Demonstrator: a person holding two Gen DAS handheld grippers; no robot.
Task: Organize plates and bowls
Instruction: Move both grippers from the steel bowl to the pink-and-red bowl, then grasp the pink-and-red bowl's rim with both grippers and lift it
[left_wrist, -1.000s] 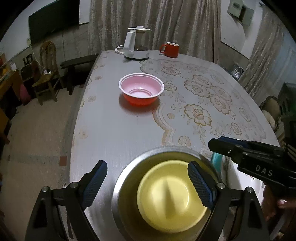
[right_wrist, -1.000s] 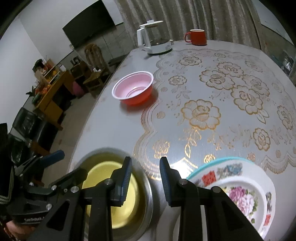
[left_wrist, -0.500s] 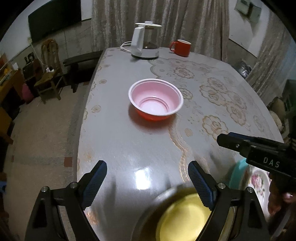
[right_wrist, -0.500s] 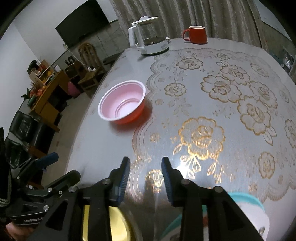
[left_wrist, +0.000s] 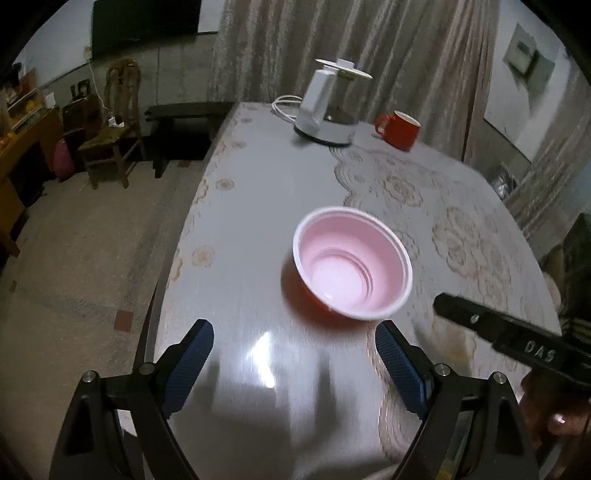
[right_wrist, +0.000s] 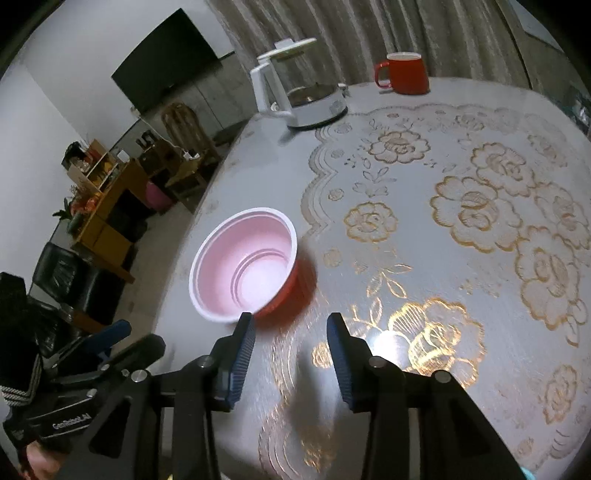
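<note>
- Looking down the left wrist view first: the left claw (left_wrist: 293, 363) hangs over the grey tabletop (left_wrist: 236, 258) with its blue pads spread wide and nothing at all between them, only bare shiny surface.
- Just beyond those pads sits the bowl (left_wrist: 352, 267), red outside, pink inside, white rim, upright on the tabletop and clear of both pads.
- At the far end stand a white kettle (left_wrist: 327, 107) with its cord and a red mug (left_wrist: 399, 129), close together by the curtain.
- Poking in from the right edge is the black nose of the right claw (left_wrist: 465, 314), held in a hand (left_wrist: 554, 406).
- Off the tabletop to the left: a wooden chair (left_wrist: 110, 133) on the tiled floor.
- Over to the right wrist view: the right claw (right_wrist: 290, 360) shows a narrower gap, its jaws opening at this moment, and nothing is gripped between them.
- The bowl (right_wrist: 243, 273) lies just ahead and left of the left-hand pad, whose tip overlaps the rim in the picture; whether they touch I cannot tell.
- Gold flower lacework (right_wrist: 461, 210) covers the right part of the tabletop (right_wrist: 221, 192).
- The kettle (right_wrist: 295, 92) and mug (right_wrist: 404, 72) sit at the far edge.
- Low on the left, the left claw (right_wrist: 110, 343) comes in, spread, over the tabletop's edge.
</note>
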